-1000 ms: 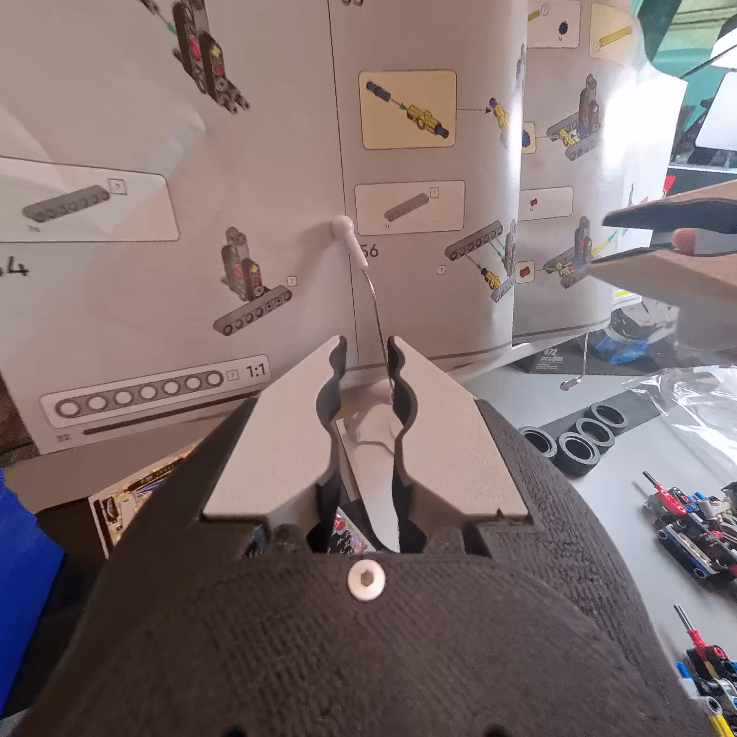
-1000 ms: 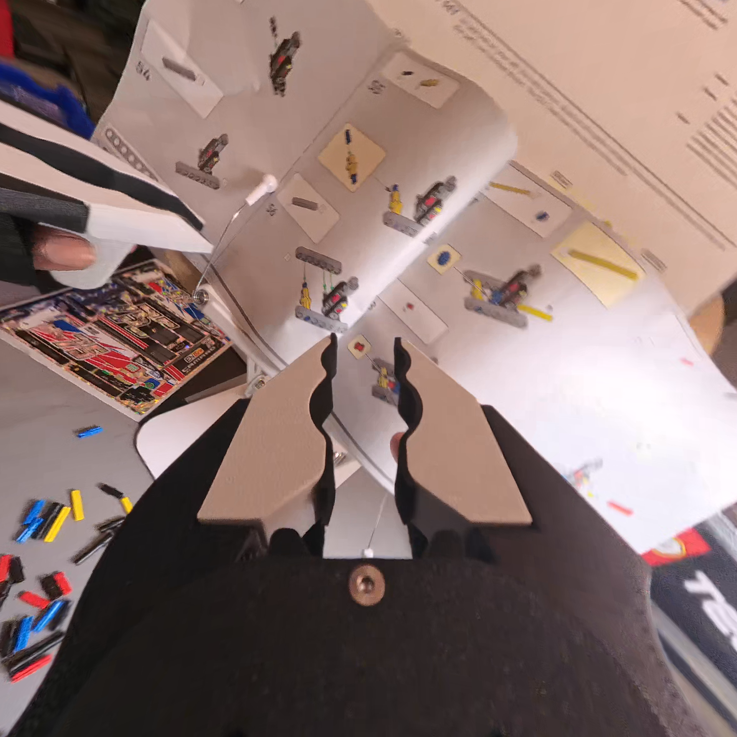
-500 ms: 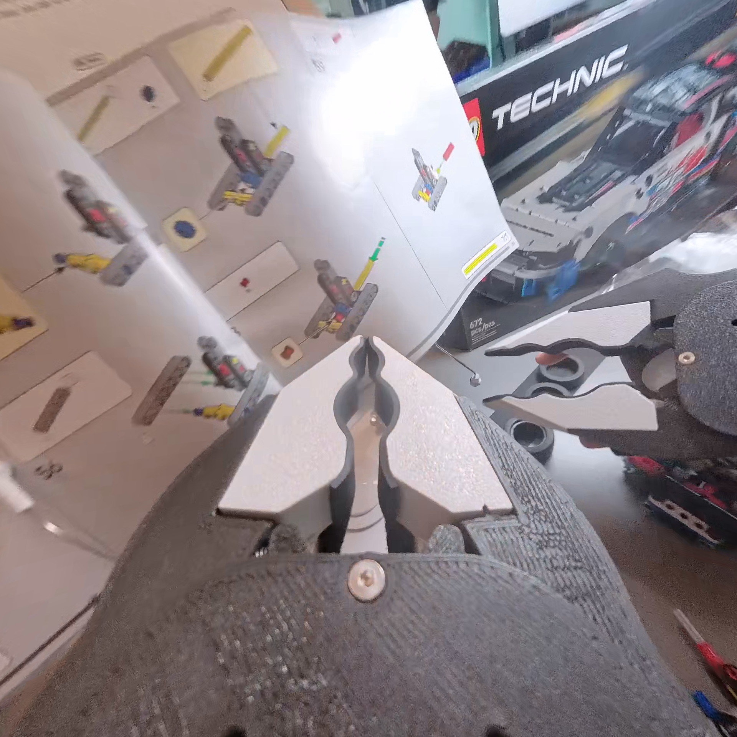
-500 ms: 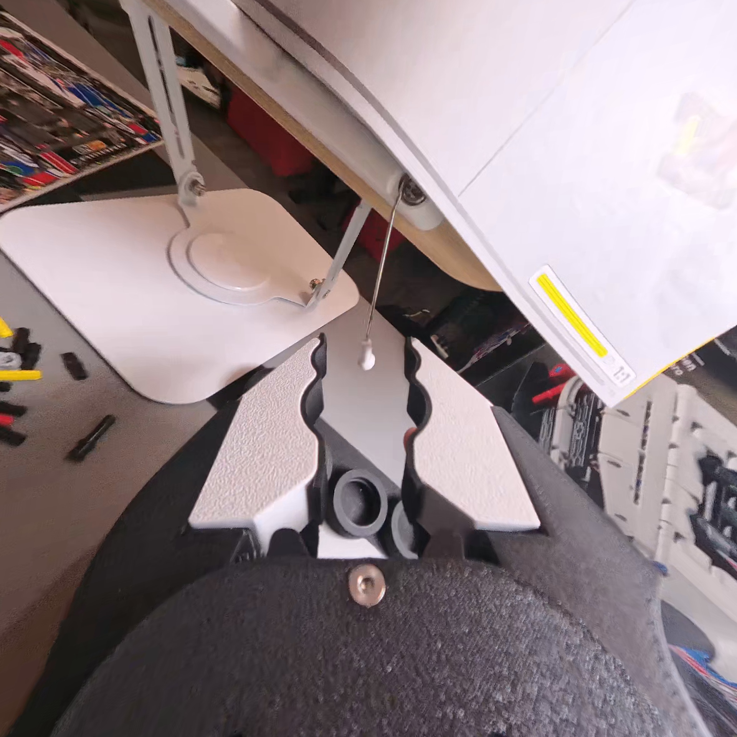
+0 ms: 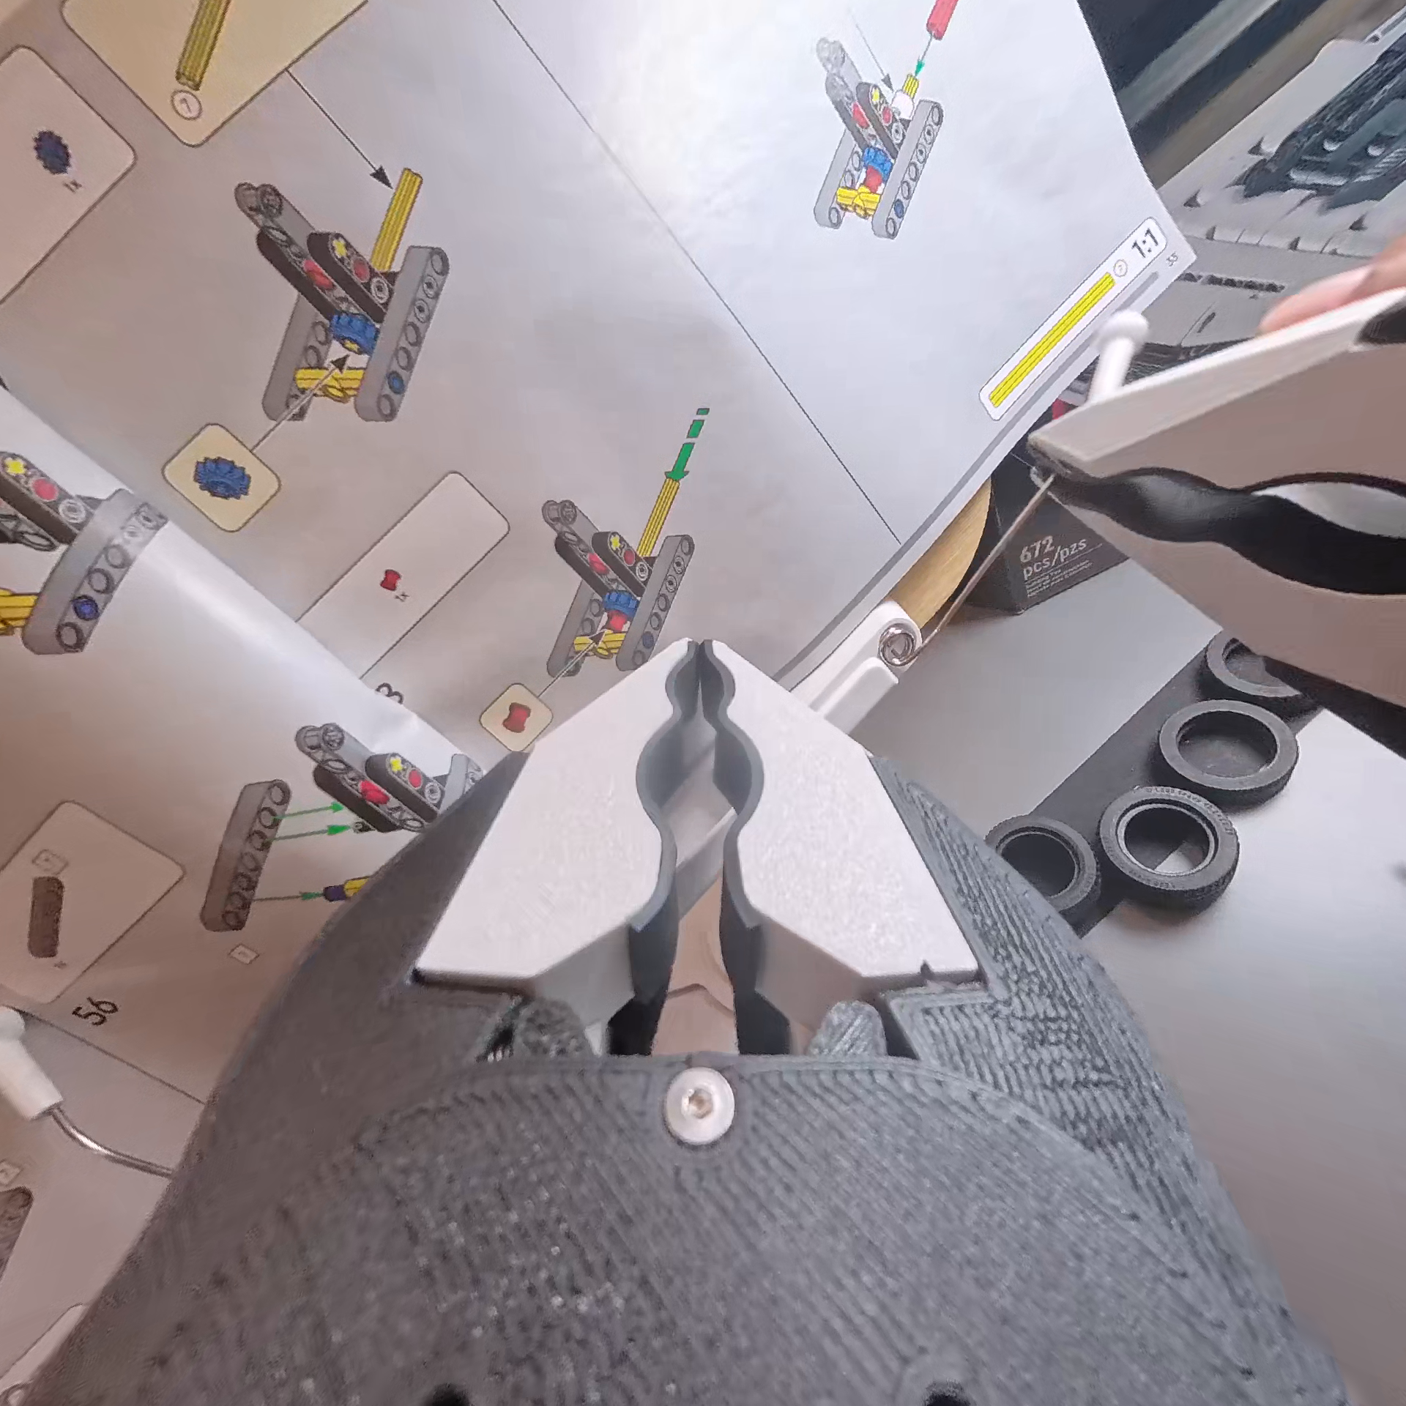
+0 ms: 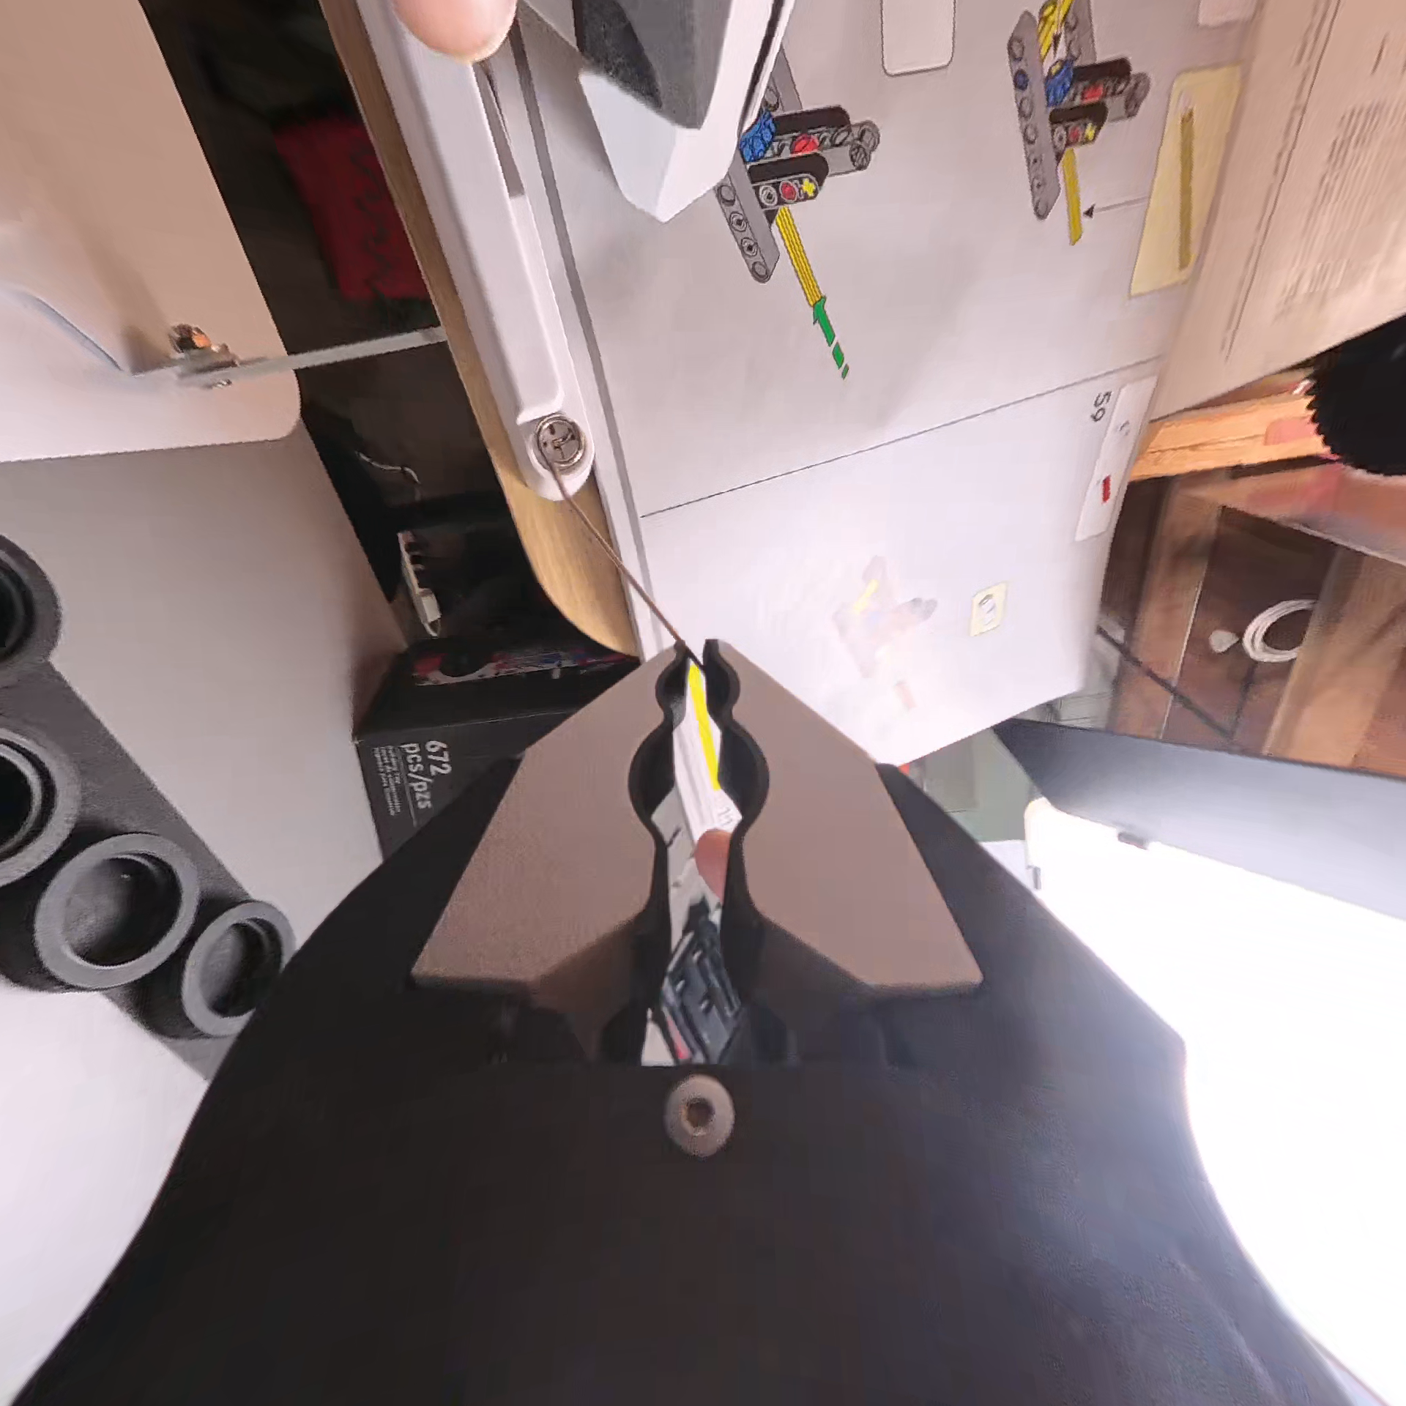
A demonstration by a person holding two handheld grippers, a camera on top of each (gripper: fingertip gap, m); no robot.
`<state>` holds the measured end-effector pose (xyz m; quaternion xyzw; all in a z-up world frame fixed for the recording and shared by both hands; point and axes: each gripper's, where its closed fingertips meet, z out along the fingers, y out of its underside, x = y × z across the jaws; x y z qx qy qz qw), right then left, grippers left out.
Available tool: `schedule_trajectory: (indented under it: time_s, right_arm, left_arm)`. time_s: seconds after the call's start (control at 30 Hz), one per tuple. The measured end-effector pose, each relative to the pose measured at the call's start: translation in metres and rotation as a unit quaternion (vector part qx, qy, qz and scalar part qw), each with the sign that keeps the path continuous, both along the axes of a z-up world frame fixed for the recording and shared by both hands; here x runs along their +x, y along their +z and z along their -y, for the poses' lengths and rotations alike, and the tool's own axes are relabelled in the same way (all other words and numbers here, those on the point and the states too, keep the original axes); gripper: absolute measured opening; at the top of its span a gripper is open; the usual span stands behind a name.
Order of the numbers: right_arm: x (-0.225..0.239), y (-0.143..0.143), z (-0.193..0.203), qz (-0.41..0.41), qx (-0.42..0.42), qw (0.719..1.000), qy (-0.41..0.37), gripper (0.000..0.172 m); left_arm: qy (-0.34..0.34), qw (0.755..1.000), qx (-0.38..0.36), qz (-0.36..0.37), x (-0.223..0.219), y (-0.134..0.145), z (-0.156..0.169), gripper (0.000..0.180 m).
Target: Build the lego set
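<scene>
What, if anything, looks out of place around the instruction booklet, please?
The stand's right wire page clip is swung off the page, pinched at the tips of the right hand-held gripper, so the instruction booklet lies unpinned there. Its left-hand page bulges upward instead of lying flat.

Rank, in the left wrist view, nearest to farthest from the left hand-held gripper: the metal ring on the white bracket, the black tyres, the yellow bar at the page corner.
From the left hand-held gripper:
1. Metal ring, just right of the tips.
2. Black tyres, lower right on the table.
3. Yellow bar, upper right at the page corner.
</scene>
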<state>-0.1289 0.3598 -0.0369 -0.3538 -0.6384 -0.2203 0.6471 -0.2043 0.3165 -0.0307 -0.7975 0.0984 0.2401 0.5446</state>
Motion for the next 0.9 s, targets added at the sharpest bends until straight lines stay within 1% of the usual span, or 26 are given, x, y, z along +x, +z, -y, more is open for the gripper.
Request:
schedule_trajectory:
  time_s: [0.1,0.23,0.27,0.3,0.33,0.4,0.47,0.5,0.53,0.6,0.67,0.73,0.77,0.83,0.9]
  right_arm:
    - [-0.012,0.009,-0.006,0.015,0.016,1.000,0.010,0.005]
    - [-0.020,0.006,-0.014,0.014,-0.010,1.000,0.024,0.007]
    - [-0.018,0.006,-0.013,0.015,-0.016,0.999,0.025,0.009]
    - [-0.015,0.007,-0.011,0.011,-0.020,0.999,0.025,0.015]
    - [-0.011,0.008,-0.008,0.005,-0.027,0.999,0.028,0.020]
    - [-0.001,0.011,0.000,-0.017,-0.053,0.998,0.035,0.025]
    - [0.013,0.017,0.014,-0.068,-0.109,0.990,0.049,0.026]
    - [0.021,0.020,0.023,-0.104,-0.158,0.980,0.059,0.027]
    - [0.028,0.023,0.034,-0.143,-0.217,0.963,0.071,0.028]
    - [0.044,0.028,0.055,-0.213,-0.325,0.917,0.093,0.036]
    - [0.061,0.031,0.075,-0.263,-0.398,0.872,0.108,0.044]
    - [0.078,0.029,0.096,-0.293,-0.448,0.836,0.124,0.052]
    - [0.087,0.028,0.105,-0.305,-0.463,0.823,0.129,0.053]
    - [0.102,0.023,0.125,-0.320,-0.489,0.799,0.138,0.051]
    - [0.113,0.015,0.144,-0.332,-0.515,0.778,0.143,0.045]
  left_arm:
    - [-0.006,1.000,-0.001,0.012,0.001,0.000,0.001,0.000]
    - [-0.004,1.000,-0.004,0.009,-0.002,-0.004,0.004,0.000]
    - [-0.010,1.000,-0.004,0.009,-0.001,-0.004,0.005,0.000]
    - [-0.016,1.000,-0.002,0.011,0.000,-0.004,0.006,0.000]
    - [-0.022,1.000,0.002,0.016,0.001,-0.003,0.007,0.000]
    - [-0.034,0.999,0.021,0.028,0.004,0.002,0.013,0.000]
    - [-0.046,0.997,0.051,0.046,0.008,0.010,0.024,0.000]
    - [-0.049,0.994,0.070,0.063,0.009,0.016,0.032,0.000]
    - [-0.051,0.991,0.089,0.084,0.010,0.021,0.041,0.000]
    - [-0.053,0.983,0.124,0.121,0.010,0.028,0.063,0.000]
    - [-0.049,0.977,0.151,0.144,0.007,0.033,0.089,0.000]
    - [-0.043,0.971,0.166,0.166,0.003,0.033,0.116,0.000]
    - [-0.040,0.968,0.173,0.177,0.001,0.032,0.130,0.001]
    - [-0.030,0.964,0.182,0.190,-0.003,0.030,0.158,0.005]
    - [-0.022,0.962,0.186,0.197,-0.008,0.026,0.183,0.009]
